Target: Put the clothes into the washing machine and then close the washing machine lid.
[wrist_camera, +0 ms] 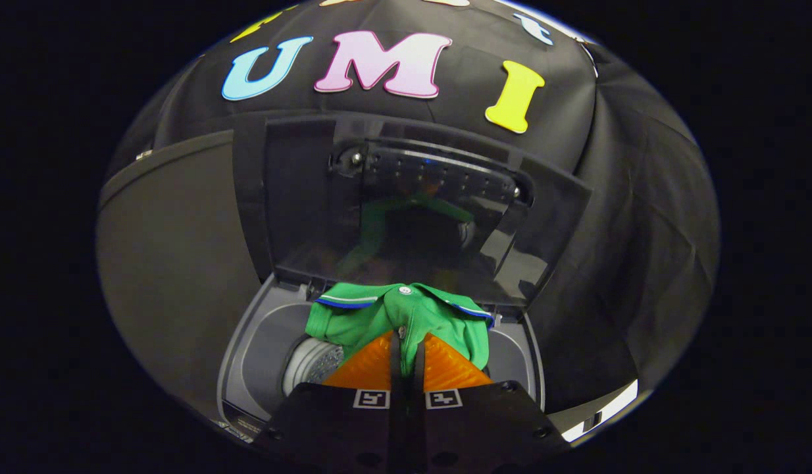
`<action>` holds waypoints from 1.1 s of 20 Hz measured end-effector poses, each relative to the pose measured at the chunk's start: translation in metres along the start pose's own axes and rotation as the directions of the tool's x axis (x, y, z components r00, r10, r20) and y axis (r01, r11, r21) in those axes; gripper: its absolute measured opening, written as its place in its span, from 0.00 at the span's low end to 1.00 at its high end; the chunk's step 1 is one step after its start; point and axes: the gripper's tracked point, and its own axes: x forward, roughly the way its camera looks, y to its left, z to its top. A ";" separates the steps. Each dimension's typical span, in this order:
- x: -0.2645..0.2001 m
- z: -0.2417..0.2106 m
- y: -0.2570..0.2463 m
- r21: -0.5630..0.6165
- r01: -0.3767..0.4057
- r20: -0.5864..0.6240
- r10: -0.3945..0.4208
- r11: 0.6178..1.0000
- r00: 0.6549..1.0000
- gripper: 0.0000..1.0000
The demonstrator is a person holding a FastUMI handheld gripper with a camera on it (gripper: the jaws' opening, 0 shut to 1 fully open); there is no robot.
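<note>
We see our jaws clenched on the green shirt [406, 316], which hangs over the open washing machine [248, 368]. The shirt hides most of the drum [312, 362]; the raised lid [419, 210] gives only a dim reflection.

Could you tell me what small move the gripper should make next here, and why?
Probably lower a little further, then open. The gripper is shut on the green shirt, which hangs over the washing machine's open drum; the lid stands raised beyond it, so the way down looks free.
</note>
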 end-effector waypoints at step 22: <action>0.027 -0.100 0.017 0.036 -0.041 -0.307 0.050 0.999 0.951 0.27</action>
